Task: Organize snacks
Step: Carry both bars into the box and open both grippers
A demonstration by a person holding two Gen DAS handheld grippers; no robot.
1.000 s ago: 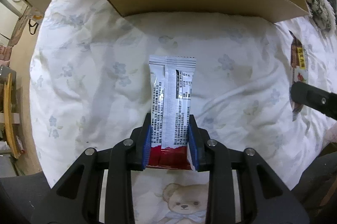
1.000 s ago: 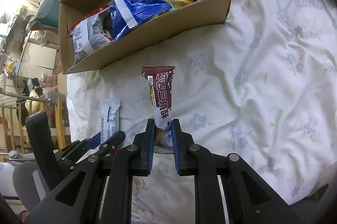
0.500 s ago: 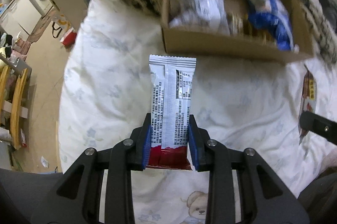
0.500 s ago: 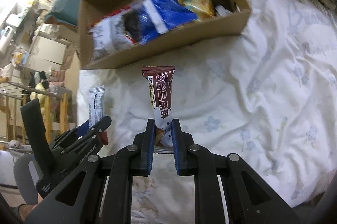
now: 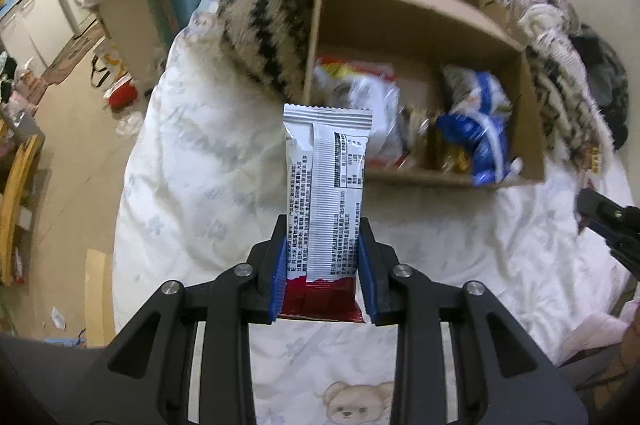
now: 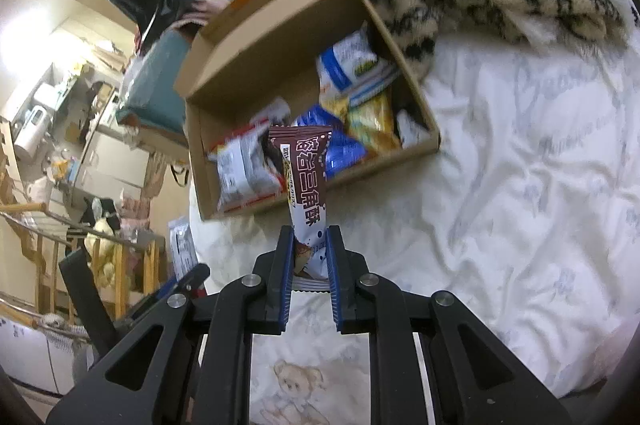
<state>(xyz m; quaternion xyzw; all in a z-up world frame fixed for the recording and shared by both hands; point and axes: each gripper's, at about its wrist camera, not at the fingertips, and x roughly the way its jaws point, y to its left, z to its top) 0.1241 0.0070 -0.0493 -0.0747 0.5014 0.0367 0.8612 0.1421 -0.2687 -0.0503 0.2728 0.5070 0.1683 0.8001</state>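
above the bed's near edge, left gripper (image 5: 323,265) pinching a white snack packet (image 5: 326,193) and right gripper (image 6: 310,277) pinching a brown snack packet (image 6: 306,193) could bump over the cardboard box (image 6: 320,181), dropping them.

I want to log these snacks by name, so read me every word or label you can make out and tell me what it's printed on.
"三角酥": large white characters down the brown snack packet held in the right gripper; the characters above them are unclear.
Silver snack packet in the left gripper: dense small print and a table, too small to read.
Snack bags in the cardboard box: blurred, unreadable.
White bedsheet: faint cursive lettering, not legible.
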